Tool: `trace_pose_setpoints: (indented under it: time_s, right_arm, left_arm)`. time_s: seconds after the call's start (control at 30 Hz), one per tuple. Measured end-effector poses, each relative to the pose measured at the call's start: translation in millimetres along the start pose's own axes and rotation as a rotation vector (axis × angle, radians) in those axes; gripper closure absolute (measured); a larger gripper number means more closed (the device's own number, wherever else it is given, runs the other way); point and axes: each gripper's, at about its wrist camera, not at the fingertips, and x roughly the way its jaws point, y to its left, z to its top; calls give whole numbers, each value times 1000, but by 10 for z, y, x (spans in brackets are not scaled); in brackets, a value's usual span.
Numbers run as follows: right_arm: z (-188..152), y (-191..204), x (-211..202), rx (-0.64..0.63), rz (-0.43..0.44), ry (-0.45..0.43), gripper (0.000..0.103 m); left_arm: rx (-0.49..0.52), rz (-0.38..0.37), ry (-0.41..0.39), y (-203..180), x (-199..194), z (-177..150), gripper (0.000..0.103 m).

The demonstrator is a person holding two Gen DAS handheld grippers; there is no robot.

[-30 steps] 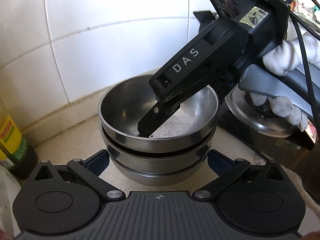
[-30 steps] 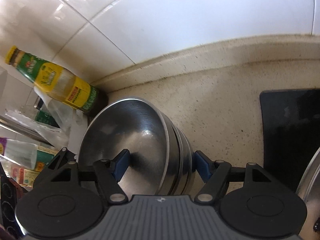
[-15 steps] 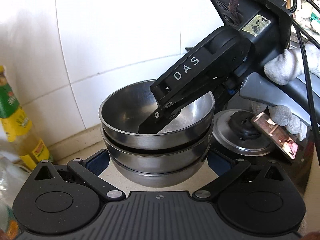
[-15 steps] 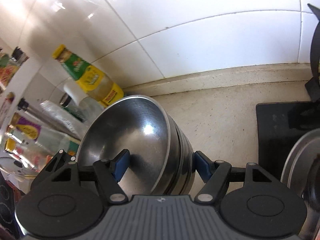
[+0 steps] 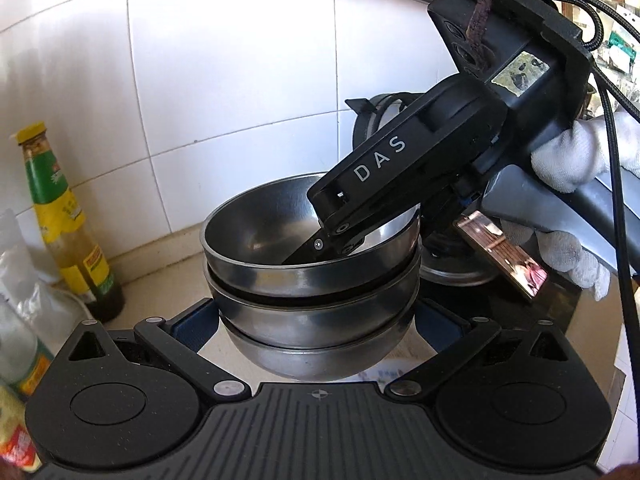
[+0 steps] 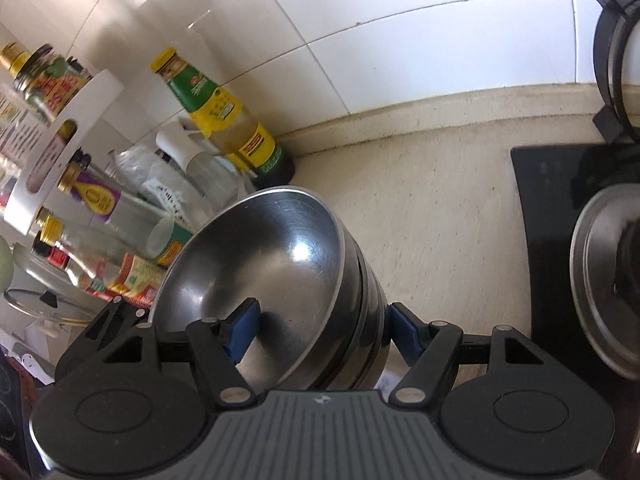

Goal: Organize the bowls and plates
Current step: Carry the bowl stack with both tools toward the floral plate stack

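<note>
Three nested steel bowls (image 5: 312,304), top one empty; right gripper (image 6: 316,330) clamps their walls; left gripper (image 5: 316,320) spread wide.

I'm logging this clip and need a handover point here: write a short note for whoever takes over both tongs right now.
Right tongs: clamped over the rim wall of the nested steel bowl stack, one finger inside the top bowl, one outside.
Left tongs: open, straddling the stack's lower bowls; contact not clear.
Stack: three bowls nested, apparently held above the counter, near the sauce bottle and stove.
Done: bowls stacked and gripped.
Left: set the stack in its place; no plates in view.
</note>
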Motion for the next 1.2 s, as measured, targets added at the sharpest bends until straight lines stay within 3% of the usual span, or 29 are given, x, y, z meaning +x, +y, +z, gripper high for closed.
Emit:
trace_pose_setpoints:
  time_s: [0.23, 0.53, 1.2]
  right_arm:
    - [-184, 131, -118, -14, -1, -20, 19]
    - [-287, 244, -286, -86, 45, -25, 19]
    - [-938, 161, -559, -114, 63, 67, 19]
  left_arm:
    - [3, 8, -13, -69, -216, -61, 0]
    - [-5, 76, -40, -254, -461, -117, 0]
    - [-100, 148, 5, -908, -773, -421, 0]
